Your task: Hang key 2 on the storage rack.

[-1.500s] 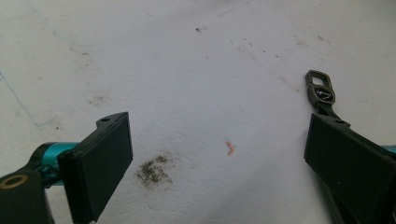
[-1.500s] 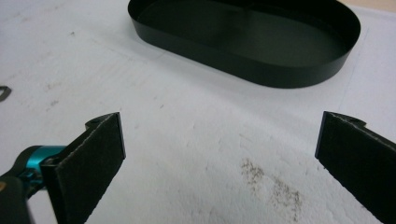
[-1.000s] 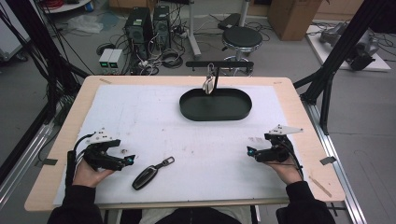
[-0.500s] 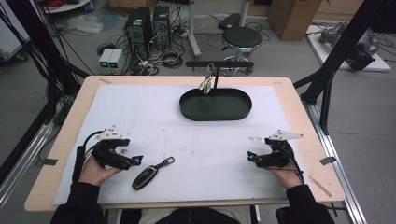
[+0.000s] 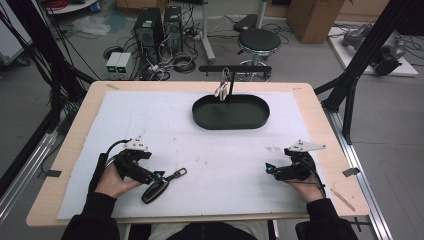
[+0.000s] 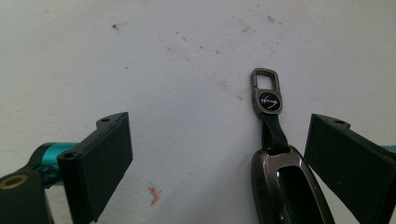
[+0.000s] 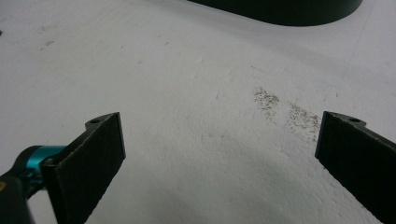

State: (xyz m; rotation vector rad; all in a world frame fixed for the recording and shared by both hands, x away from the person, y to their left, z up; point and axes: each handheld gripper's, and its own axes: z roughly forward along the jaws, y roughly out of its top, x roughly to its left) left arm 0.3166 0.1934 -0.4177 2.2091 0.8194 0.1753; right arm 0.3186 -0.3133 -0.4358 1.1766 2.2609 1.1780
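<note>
The left gripper [image 5: 156,176] is held low over the white mat [image 5: 220,150], near the person's edge of the table [image 5: 80,125]. Its jaws are spread wide, with nothing clamped between them. In the left gripper view [image 6: 217,154] the dark key fob [image 6: 287,186] is seen lying on the mat between the jaws, well over toward the right-hand jaw and just beside it; whether it touches that jaw cannot be told. A short black strap runs from the fob forward to a round badge and a metal clip [image 6: 265,84], which lies on the mat ahead of the jaw tips. In the high view the key fob [image 5: 155,191] is seen right at the tips of the left gripper, with its clip [image 5: 176,174] pointed away from the person and to the right.

Farther out, ahead of both grippers and between them, a black oval tray [image 5: 200,112] is set on the mat, and behind it a small stand [image 5: 235,70] with a bunch of keys [image 5: 221,86] hung on it is seen.

The right gripper [image 5: 268,170] is held over the mat near the right end of the table, well apart from the fob. Its jaws are likewise spread wide and nothing is held in them; in the right gripper view [image 7: 219,158] bare mat with a patch of dark specks [image 7: 285,109] is seen between them, and the tray's rim [image 7: 280,14] is seen far ahead.
</note>
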